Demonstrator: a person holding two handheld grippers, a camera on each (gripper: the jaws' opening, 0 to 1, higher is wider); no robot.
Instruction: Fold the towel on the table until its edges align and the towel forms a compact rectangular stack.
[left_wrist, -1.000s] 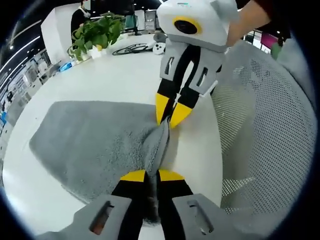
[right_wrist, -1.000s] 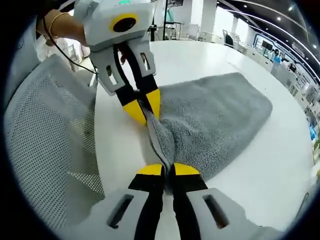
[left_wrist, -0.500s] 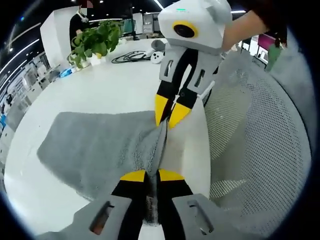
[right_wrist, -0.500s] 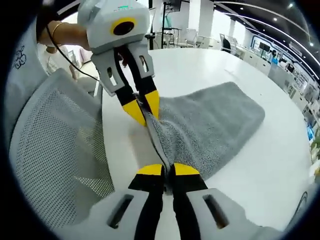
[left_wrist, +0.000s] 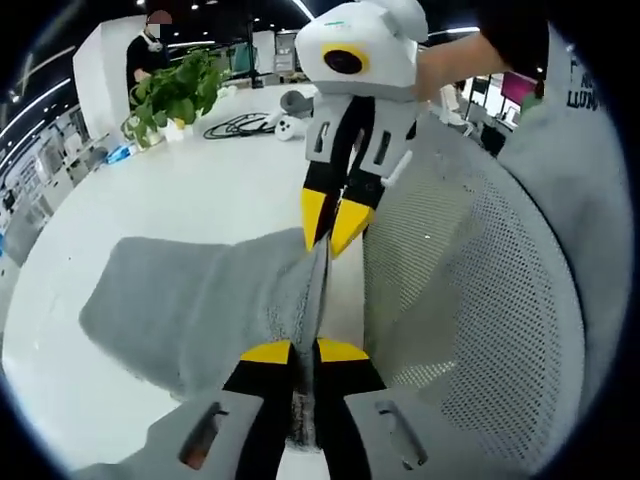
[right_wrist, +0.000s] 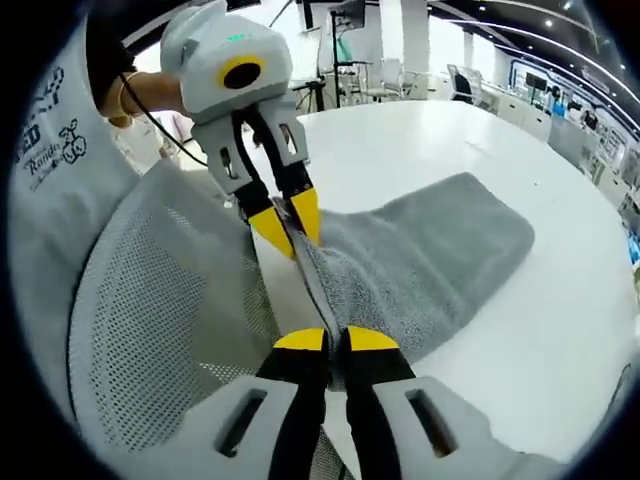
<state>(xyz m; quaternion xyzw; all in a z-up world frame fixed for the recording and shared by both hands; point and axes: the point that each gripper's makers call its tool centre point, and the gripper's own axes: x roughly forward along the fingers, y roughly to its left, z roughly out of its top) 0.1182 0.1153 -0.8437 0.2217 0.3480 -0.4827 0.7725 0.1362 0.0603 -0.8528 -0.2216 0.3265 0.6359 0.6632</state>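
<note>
A grey terry towel (left_wrist: 190, 305) (right_wrist: 420, 265) lies on the white table (left_wrist: 180, 190) (right_wrist: 420, 140), with its near edge lifted and pulled taut between both grippers. My left gripper (left_wrist: 303, 352) is shut on one corner of that edge. In the left gripper view the right gripper (left_wrist: 330, 228) pinches the other corner. My right gripper (right_wrist: 335, 340) is shut on its corner too, and the left gripper (right_wrist: 287, 228) shows opposite it, clamped on the towel. The raised edge hangs over the table's rim.
A white mesh chair back (left_wrist: 470, 300) (right_wrist: 160, 320) stands right beside the table edge, under the grippers. A potted plant (left_wrist: 170, 95), black cables (left_wrist: 235, 125) and a small white device (left_wrist: 292, 125) sit at the table's far side. A person's arm (right_wrist: 140, 95) holds the left gripper.
Both grippers have drawn the held edge back toward the table's rim, over the mesh chair. The towel has slid along with them; both grips stay shut.
</note>
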